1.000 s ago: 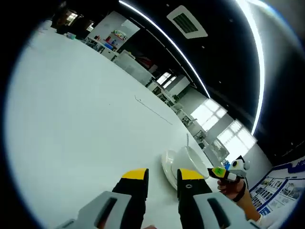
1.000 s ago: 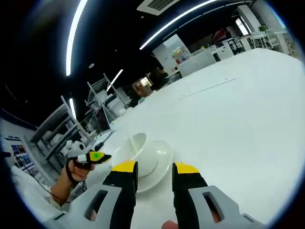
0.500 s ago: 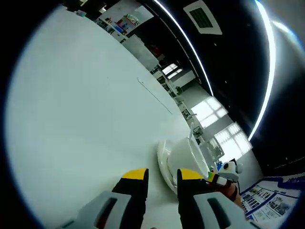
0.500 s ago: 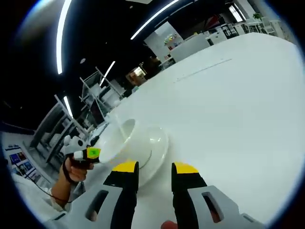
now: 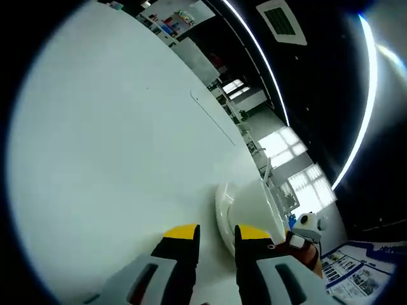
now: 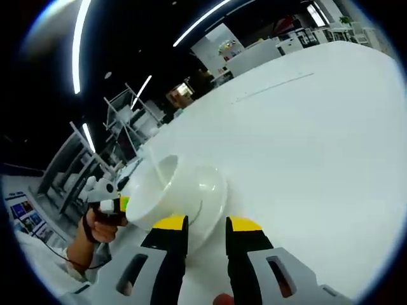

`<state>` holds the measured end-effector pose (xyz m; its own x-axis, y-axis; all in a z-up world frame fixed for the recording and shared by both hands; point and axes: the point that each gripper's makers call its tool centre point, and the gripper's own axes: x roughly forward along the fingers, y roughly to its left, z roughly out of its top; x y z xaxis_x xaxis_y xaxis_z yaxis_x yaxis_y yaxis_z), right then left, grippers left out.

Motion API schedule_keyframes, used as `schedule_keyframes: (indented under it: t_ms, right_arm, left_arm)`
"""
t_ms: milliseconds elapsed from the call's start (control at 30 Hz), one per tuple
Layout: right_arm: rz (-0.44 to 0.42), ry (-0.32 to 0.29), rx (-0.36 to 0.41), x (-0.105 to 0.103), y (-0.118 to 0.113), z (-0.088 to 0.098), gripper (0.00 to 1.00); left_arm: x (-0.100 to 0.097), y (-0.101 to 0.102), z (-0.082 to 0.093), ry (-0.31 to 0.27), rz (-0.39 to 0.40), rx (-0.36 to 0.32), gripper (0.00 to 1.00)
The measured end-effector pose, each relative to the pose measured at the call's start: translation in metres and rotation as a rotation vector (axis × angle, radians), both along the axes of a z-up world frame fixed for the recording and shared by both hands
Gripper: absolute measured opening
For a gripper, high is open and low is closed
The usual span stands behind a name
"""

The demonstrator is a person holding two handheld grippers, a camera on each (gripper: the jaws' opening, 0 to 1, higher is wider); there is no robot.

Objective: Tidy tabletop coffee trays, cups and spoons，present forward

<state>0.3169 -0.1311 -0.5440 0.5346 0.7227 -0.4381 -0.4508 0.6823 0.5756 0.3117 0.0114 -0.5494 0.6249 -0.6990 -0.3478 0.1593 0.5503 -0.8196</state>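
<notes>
Cup (image 6: 152, 194) sits on saucer (image 6: 206, 210) on the white table (image 6: 318, 127), w/ a thin spoon handle (image 6: 154, 170) sticking up from it. In right gripper view, right gripper (image 6: 206, 223) has jaws narrow w/ nothing between them, tips just at saucer rim; left gripper (image 6: 117, 204) is beside the cup. In left gripper view, left gripper (image 5: 212, 232) also narrow, empty, next to saucer (image 5: 224, 216). Best approach, I'd say: steady both sides, nudge slowly & level so the cup doesn't tip.

Dark ceiling (image 5: 305, 70), light strips (image 6: 79, 44), bright windows (image 5: 289, 149)
</notes>
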Motion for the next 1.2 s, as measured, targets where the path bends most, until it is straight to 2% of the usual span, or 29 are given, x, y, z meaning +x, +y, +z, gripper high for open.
schedule_keyframes:
  t_ms: [267, 567, 700, 833, 967, 1200]
  right_arm:
    - [0.005, 0.020, -0.020, 0.001, 0.001, -0.006, 0.24]
    - [0.013, 0.047, -0.025, 0.000, 0.006, -0.010, 0.17]
    - [0.010, 0.052, -0.027, 0.001, 0.006, -0.009, 0.17]
    - [0.003, 0.061, -0.024, 0.001, 0.006, -0.010, 0.17]
    - [-0.013, 0.070, -0.053, 0.002, 0.003, -0.012, 0.13]
    - [-0.049, 0.121, -0.056, 0.003, 0.003, -0.014, 0.11]
  left_arm:
    - [0.004, -0.010, -0.002, 0.027, -0.016, -0.009, 0.23]
    - [0.008, -0.021, -0.006, 0.061, -0.025, -0.006, 0.17]
    - [0.007, -0.025, -0.007, 0.062, -0.031, -0.003, 0.16]
    - [0.007, -0.027, -0.007, 0.074, -0.027, -0.009, 0.16]
    - [0.007, -0.027, -0.010, 0.093, -0.024, 0.007, 0.12]
    - [0.009, -0.026, -0.011, 0.118, -0.001, 0.000, 0.11]
